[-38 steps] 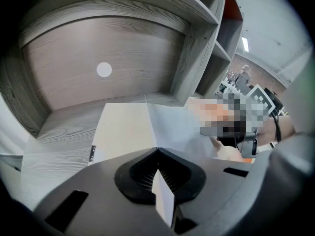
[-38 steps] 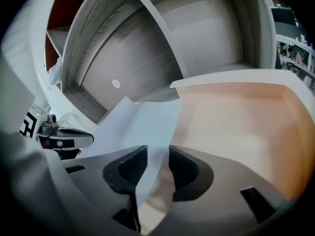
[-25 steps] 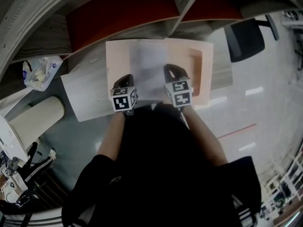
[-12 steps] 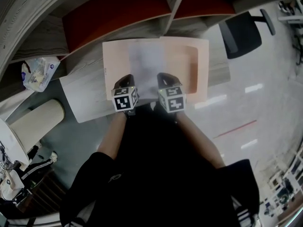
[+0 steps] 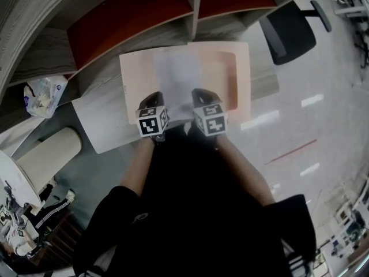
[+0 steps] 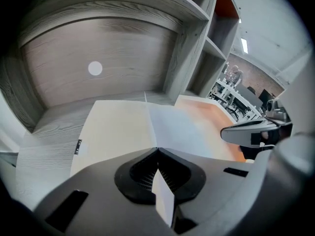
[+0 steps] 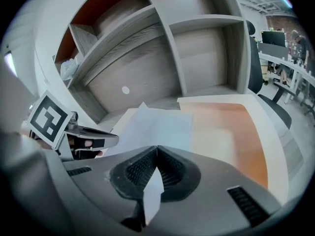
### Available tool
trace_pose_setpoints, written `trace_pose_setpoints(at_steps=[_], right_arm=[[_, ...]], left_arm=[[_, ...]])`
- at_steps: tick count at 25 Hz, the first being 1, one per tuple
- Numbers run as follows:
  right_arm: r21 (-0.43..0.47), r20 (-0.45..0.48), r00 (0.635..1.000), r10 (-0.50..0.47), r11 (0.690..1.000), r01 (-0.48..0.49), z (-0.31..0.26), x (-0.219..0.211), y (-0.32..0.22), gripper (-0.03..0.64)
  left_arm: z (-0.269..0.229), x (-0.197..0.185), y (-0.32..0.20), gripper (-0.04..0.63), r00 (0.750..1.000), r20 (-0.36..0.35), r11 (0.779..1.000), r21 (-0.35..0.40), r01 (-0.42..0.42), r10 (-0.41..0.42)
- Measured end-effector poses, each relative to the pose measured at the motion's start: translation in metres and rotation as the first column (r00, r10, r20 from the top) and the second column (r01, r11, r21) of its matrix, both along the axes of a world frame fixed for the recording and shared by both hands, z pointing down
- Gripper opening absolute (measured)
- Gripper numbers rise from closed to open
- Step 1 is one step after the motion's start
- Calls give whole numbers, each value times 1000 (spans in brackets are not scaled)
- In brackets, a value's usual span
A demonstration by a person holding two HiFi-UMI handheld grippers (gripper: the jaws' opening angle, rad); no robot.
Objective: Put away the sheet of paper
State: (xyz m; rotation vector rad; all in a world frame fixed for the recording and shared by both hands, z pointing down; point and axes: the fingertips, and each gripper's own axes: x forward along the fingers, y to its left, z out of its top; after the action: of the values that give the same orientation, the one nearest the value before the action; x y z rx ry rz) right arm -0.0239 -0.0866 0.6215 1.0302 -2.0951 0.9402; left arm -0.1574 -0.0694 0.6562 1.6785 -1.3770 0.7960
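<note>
A white sheet of paper (image 5: 176, 77) lies on an open peach folder (image 5: 230, 68) on the desk. Both grippers hold the sheet's near edge, side by side. My left gripper (image 5: 152, 100) is shut on the sheet's near left part; in the left gripper view the paper (image 6: 182, 124) runs out from the closed jaws (image 6: 157, 149). My right gripper (image 5: 202, 94) is shut on the near right part, and the sheet (image 7: 157, 124) lifts a little ahead of its jaws (image 7: 157, 146). A folded bit of paper shows between each pair of pads.
Grey wooden shelf cubbies (image 5: 190, 4) with red backs stand right behind the folder. A black office chair (image 5: 291, 33) is at the upper right. A plastic bag (image 5: 40, 94) and a cream cylinder (image 5: 49, 149) sit at the left. The desk's edge (image 5: 98, 128) runs near my left arm.
My right gripper has slid left along the sheet's near edge, closer to the left gripper. The left gripper has stayed where it was.
</note>
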Motion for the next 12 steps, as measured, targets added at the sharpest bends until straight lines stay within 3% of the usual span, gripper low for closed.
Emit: trace_pose_setpoints(at_steps=[12], right_arm=[[-8,9,1000,22,1000,-22,1,10,4,18]], left_arm=[[0,9,-3,44,1000,-15,1000,-3,-11,11]])
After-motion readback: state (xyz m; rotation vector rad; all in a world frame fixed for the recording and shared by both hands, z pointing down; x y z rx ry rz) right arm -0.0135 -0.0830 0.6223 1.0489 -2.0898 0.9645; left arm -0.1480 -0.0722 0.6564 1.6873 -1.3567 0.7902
